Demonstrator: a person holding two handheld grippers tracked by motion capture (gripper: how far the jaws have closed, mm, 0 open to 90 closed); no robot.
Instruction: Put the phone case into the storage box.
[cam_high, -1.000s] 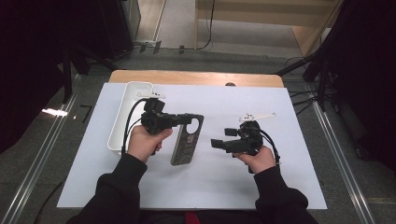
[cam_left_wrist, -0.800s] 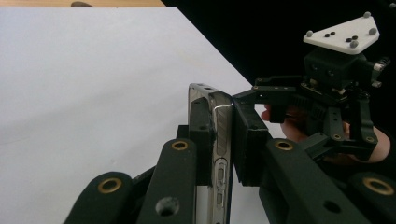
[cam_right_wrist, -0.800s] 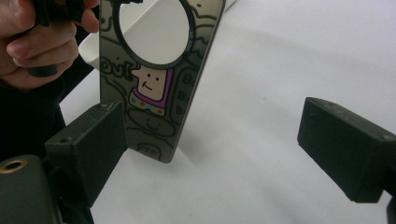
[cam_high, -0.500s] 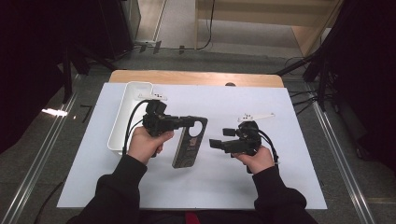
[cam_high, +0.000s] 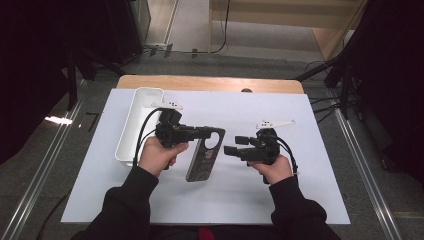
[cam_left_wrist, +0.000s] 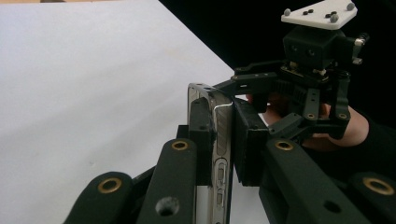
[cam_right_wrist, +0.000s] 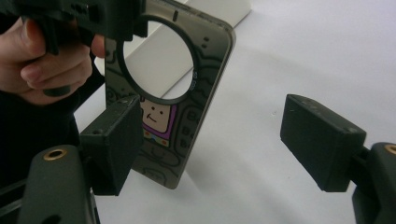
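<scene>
A dark phone case (cam_high: 201, 159) with a round cut-out and a cartoon print stands tilted on its lower end on the white sheet (cam_high: 300, 190). My left gripper (cam_high: 214, 134) is shut on its upper end. In the left gripper view the pads (cam_left_wrist: 247, 140) clamp the case's thin edge (cam_left_wrist: 224, 116). My right gripper (cam_high: 231, 148) faces the case from the right, and its jaws have just been closing. In the right gripper view the case (cam_right_wrist: 161, 116) reaches just past the left pad (cam_right_wrist: 116, 140), while the right pad (cam_right_wrist: 322, 140) stands well off it, so the right gripper (cam_right_wrist: 219, 140) is open.
A long white tray (cam_high: 131, 125) lies along the sheet's left side, behind my left hand. The wooden table edge (cam_high: 210, 82) runs along the back. Cables trail from both grippers. Dark floor and stands surround the table.
The left gripper and the case have shifted slightly to the right, toward the right gripper. The right hand has stayed where it was.
</scene>
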